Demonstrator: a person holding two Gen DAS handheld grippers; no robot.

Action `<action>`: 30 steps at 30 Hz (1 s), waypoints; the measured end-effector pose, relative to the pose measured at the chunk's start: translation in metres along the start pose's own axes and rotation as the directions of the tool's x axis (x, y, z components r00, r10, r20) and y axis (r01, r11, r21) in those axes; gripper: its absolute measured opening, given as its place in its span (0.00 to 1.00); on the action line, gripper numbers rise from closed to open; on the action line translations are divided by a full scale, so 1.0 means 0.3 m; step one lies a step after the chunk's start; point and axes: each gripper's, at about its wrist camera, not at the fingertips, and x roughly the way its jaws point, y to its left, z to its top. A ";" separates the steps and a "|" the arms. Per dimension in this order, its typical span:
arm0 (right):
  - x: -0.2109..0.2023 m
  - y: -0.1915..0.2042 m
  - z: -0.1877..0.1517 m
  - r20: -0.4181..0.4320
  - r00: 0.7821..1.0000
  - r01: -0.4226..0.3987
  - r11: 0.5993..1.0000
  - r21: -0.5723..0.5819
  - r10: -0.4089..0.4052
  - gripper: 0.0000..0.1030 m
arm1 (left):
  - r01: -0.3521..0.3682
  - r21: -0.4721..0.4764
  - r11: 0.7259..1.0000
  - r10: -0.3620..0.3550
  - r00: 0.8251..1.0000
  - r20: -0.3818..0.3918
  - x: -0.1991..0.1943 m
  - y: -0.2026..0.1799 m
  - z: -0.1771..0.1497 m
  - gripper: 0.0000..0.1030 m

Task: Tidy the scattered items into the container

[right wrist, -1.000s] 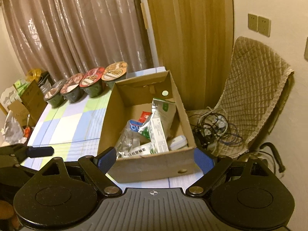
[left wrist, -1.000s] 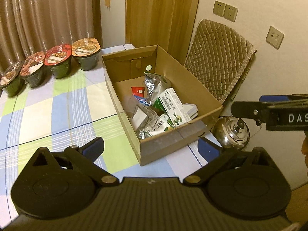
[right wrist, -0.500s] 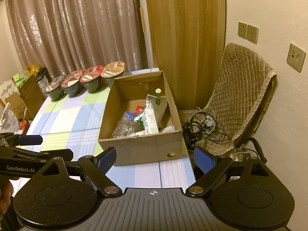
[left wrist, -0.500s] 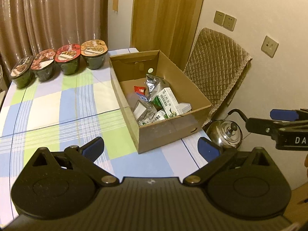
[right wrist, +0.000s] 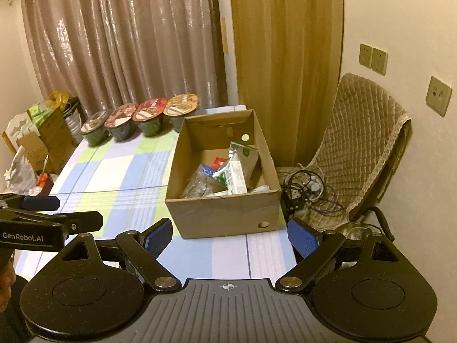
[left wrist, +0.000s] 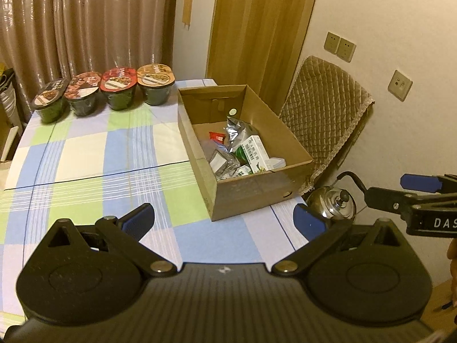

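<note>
Both grippers hang wide open and empty short of the cardboard box (left wrist: 257, 191): left gripper (left wrist: 223, 218), right gripper (right wrist: 230, 238). Packets (left wrist: 245, 148) sit inside the box; four bowls (left wrist: 120, 91) line up behind it, to its left.

Both tongs (left wrist: 224, 218) (right wrist: 230, 238) have drawn back from the box (left wrist: 254, 191).

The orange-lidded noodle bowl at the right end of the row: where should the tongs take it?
Grip the orange-lidded bowl across its dark, tapered body just under the wider lid rim, coming from the near side. It stands upright; its left neighbour crowds that flank.
</note>
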 end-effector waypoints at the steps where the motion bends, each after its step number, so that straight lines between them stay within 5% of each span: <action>1: -0.005 0.002 -0.001 0.000 1.000 -0.001 1.000 -0.002 0.001 0.90 | -0.007 0.002 1.000 0.007 1.000 0.003 -0.005 0.001 -0.004 0.99; 30: -0.020 0.062 -0.079 -0.030 1.000 -0.006 0.999 -0.041 0.004 0.90 | -0.049 0.000 0.999 0.049 0.999 -0.012 -0.022 0.012 -0.078 0.99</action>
